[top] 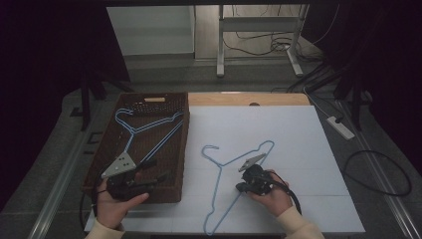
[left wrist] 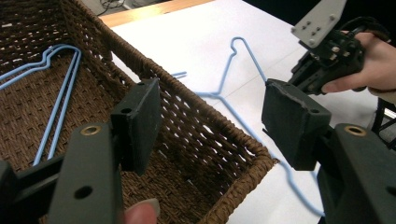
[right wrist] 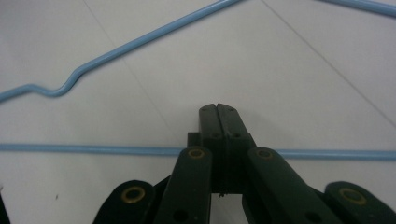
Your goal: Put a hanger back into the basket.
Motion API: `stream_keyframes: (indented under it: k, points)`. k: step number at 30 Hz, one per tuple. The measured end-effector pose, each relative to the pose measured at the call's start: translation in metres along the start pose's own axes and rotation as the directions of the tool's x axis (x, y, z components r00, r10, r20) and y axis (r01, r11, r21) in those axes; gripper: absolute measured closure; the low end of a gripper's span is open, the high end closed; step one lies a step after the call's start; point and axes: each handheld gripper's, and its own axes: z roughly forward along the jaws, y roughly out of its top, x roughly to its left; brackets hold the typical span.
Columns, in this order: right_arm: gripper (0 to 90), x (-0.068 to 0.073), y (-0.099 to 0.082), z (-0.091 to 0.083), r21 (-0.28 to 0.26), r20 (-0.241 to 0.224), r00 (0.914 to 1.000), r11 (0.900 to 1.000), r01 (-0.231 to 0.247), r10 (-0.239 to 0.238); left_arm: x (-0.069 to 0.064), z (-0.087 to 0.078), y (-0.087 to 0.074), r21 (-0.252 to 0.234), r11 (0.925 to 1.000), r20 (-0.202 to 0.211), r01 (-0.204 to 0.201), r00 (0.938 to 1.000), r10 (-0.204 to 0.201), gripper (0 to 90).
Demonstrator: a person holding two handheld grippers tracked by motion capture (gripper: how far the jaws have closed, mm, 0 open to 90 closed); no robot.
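Lab or workshop: metal desk frame [top: 259,40], loose cables [top: 259,42], power strip [top: 341,127] on floor.

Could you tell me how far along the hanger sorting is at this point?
Roughly midway, it seems. Done: blue hangers already lie in the wicker basket. In hand: the right tongs are shut at the bottom bar of the hanger on the white sheet, apparently gripping it. Left: lifting that hanger into the basket. The left tongs wait open over the basket's near corner, holding nothing.
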Motion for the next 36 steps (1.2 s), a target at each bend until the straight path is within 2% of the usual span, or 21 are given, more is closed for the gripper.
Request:
stream_keyframes:
  k: [7, 10, 12, 13, 15, 16, 18, 19, 22, 23, 26, 32, 36]
  points:
    - [90.0, 0.000, -0.024, -0.015, -0.003, 0.019, 0.9987, 0.9989, -0.047, 0.047, 0.001, 0.001, -0.001, 0.005, 1.0000, 0.000, 0.003, 1.0000, -0.003, 37.7]
    - [90.0, -0.001, -0.027, -0.017, -0.002, 0.019, 0.9985, 0.9987, -0.051, 0.051, 0.001, 0.001, -0.001, 0.004, 1.0000, -0.002, 0.005, 1.0000, -0.005, 37.7]
    - [90.0, -0.001, -0.025, -0.017, -0.013, 0.024, 0.9993, 0.9995, -0.030, 0.030, 0.001, 0.000, -0.001, 0.001, 1.0000, -0.002, 0.006, 1.0000, -0.006, 37.7]
    - [90.0, -0.001, -0.022, -0.018, -0.036, 0.023, 0.9995, 0.9991, -0.022, 0.023, 0.001, 0.000, -0.001, 0.001, 1.0000, -0.002, 0.006, 1.0000, -0.006, 37.7]
    - [82.9, -0.003, -0.009, -0.021, -0.103, 0.023, 0.9997, 0.9946, -0.004, 0.007, 0.001, 0.001, -0.001, 0.001, 1.0000, -0.002, 0.006, 1.0000, -0.006, 37.7]
    - [79.2, -0.003, -0.003, -0.022, -0.118, 0.030, 0.9996, 0.9931, 0.003, 0.000, 0.001, 0.001, -0.001, 0.002, 1.0000, 0.000, 0.006, 1.0000, -0.006, 37.7]
    - [63.8, -0.005, 0.014, -0.021, -0.153, 0.054, 0.9982, 0.9877, 0.032, -0.024, 0.000, 0.001, -0.001, 0.003, 1.0000, -0.001, 0.005, 1.0000, -0.005, 37.6]
    - [59.6, -0.006, 0.022, -0.018, -0.156, 0.053, 0.9983, 0.9872, 0.033, -0.025, 0.000, 0.001, -0.001, 0.002, 1.0000, 0.001, 0.005, 1.0000, -0.005, 37.6]
    - [53.0, -0.013, 0.049, -0.004, -0.143, 0.034, 0.9986, 0.9888, 0.045, -0.041, 0.001, 0.001, -0.001, 0.002, 1.0000, 0.002, 0.004, 1.0000, -0.004, 37.5]
    - [53.0, -0.013, 0.049, -0.004, -0.143, 0.034, 0.9986, 0.9888, 0.045, -0.041, 0.001, 0.001, -0.001, 0.002, 1.0000, 0.002, 0.004, 1.0000, -0.004, 37.5]
    - [51.3, -0.015, 0.075, 0.016, -0.102, 0.028, 0.9973, 0.9923, 0.070, -0.068, 0.002, 0.000, -0.001, -0.002, 1.0000, 0.001, 0.006, 1.0000, -0.006, 37.3]
    - [50.1, -0.013, 0.102, 0.048, -0.021, 0.040, 0.9937, 0.9942, 0.106, -0.105, 0.003, -0.001, -0.001, -0.010, 0.9999, 0.013, 0.010, 0.9999, -0.010, 37.2]
    - [55.1, -0.009, 0.111, 0.061, 0.014, 0.053, 0.9894, 0.9908, 0.135, -0.135, 0.003, -0.002, -0.001, -0.013, 0.9998, 0.016, 0.012, 0.9998, -0.011, 37.2]
